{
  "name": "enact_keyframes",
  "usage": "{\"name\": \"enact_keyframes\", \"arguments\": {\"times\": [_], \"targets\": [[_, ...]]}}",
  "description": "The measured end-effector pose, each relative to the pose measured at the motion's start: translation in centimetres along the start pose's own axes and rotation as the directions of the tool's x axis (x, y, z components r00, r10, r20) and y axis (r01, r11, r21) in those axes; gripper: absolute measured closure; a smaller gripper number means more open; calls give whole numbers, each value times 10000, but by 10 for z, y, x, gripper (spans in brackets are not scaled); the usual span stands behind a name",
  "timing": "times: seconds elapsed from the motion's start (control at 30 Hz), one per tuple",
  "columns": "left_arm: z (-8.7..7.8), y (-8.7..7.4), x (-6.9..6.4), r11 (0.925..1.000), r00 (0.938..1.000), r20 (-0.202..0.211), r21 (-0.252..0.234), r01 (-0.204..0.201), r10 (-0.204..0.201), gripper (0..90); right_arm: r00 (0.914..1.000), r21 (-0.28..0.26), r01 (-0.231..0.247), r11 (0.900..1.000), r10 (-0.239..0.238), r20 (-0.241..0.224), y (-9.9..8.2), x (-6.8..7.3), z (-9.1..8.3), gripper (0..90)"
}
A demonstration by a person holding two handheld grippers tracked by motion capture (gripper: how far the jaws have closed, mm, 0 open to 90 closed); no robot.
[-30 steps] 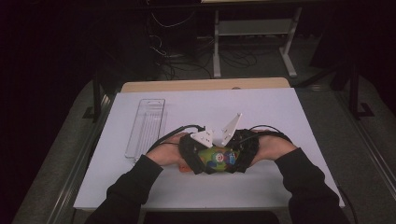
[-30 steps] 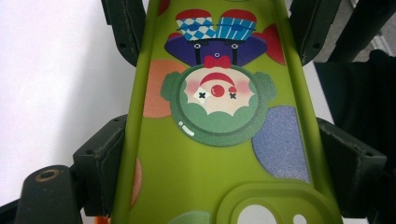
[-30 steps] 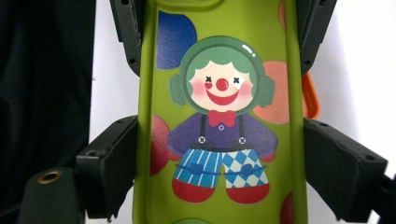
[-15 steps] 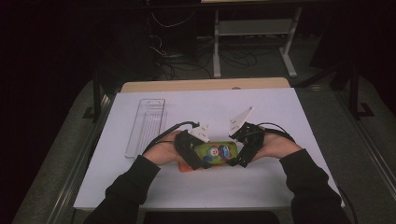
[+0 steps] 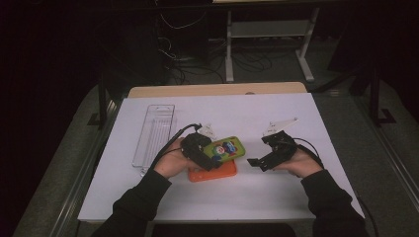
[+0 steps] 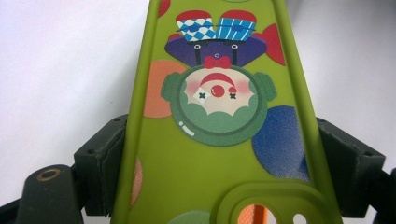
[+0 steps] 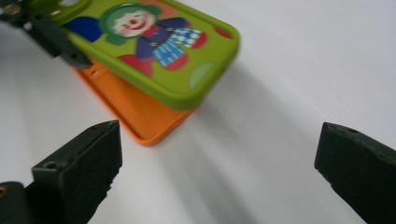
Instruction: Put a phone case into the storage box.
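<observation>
showing a white bench in a dark room; left tongs clamp a green phone case above an orange case, right tongs just spread, empty.

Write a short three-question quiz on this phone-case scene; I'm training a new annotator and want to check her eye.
1. True or false: the left gripper is shut on the green clown phone case.
2. What lies directly under that case? A) a clear plastic tray B) an orange phone case C) a cable
3. How do the right gripper's jaws stand?

Key
1. True; its pads press on both long edges.
2. B, the orange phone case on the white table; the clear plastic tray lies apart, to the left.
3. Open and empty, having just been opening.
</observation>
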State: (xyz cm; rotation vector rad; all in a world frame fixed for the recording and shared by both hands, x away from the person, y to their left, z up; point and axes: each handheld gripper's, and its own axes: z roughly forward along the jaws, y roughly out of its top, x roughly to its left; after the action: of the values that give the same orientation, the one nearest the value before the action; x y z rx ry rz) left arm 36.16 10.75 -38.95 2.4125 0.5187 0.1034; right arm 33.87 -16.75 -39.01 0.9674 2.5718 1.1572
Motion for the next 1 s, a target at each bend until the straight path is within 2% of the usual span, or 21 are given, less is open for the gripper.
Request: {"name": "enact_keyframes", "arguments": {"times": [0.07,0.13,0.2,0.27,0.37,0.43,0.5,0.53,0.57,0.6,0.7,0.87,0.93,0.97,1.0], "targets": [[-2,0,1,9999,9999,-165,127,-22,24,159,9989,-180,-279,9994,286,361,-6,3,-1,1],[-1,0,-1,9993,9991,-206,-107,356,-358,159,9967,-347,-594,9976,612,532,-12,6,-1,0],[-3,0,1,9997,9992,-336,-14,238,-238,159,9966,-693,-515,9963,557,604,-18,10,-1,0],[-4,0,1,9984,9977,-408,-186,534,-541,159,9951,-823,-566,9950,629,766,-23,13,0,0],[-6,1,1,9981,9976,-420,-277,543,-555,159,9914,-1041,-781,9915,882,970,-30,17,3,0],[-9,1,2,9991,9982,-445,-147,404,-410,159,9909,-1182,-781,9899,901,996,-33,18,5,0],[-9,1,2,9984,9971,-514,-151,552,-559,159,9908,-1191,-872,9890,985,923,-34,20,6,0],[-9,1,2,9982,9967,-566,-133,578,-585,159,9906,-1250,-799,9889,927,1006,-35,20,7,0],[-8,1,1,9960,9947,-557,-298,848,-864,159,9907,-1314,-792,9882,927,1000,-34,20,8,0],[-10,1,3,9977,9963,-545,-117,662,-667,159,9902,-1340,-761,9881,907,1065,-34,20,8,0],[-10,1,2,9972,9959,-543,-222,717,-729,159,9898,-1385,-641,9883,806,1171,-34,21,10,0],[-11,2,2,9970,9960,-515,-291,714,-728,159,9903,-1303,49,9915,133,1384,-34,24,12,0],[-11,1,2,9972,9963,-496,-291,690,-704,159,9872,-1222,378,9918,-181,1586,-33,26,13,0],[-11,2,2,9972,9965,-473,-297,682,-696,159,9823,-1106,680,9915,-472,1811,-33,26,14,0],[-11,2,2,9973,9965,-477,-303,668,-682,159,9797,-1070,790,9911,-573,1923,-33,27,14,0]]}}
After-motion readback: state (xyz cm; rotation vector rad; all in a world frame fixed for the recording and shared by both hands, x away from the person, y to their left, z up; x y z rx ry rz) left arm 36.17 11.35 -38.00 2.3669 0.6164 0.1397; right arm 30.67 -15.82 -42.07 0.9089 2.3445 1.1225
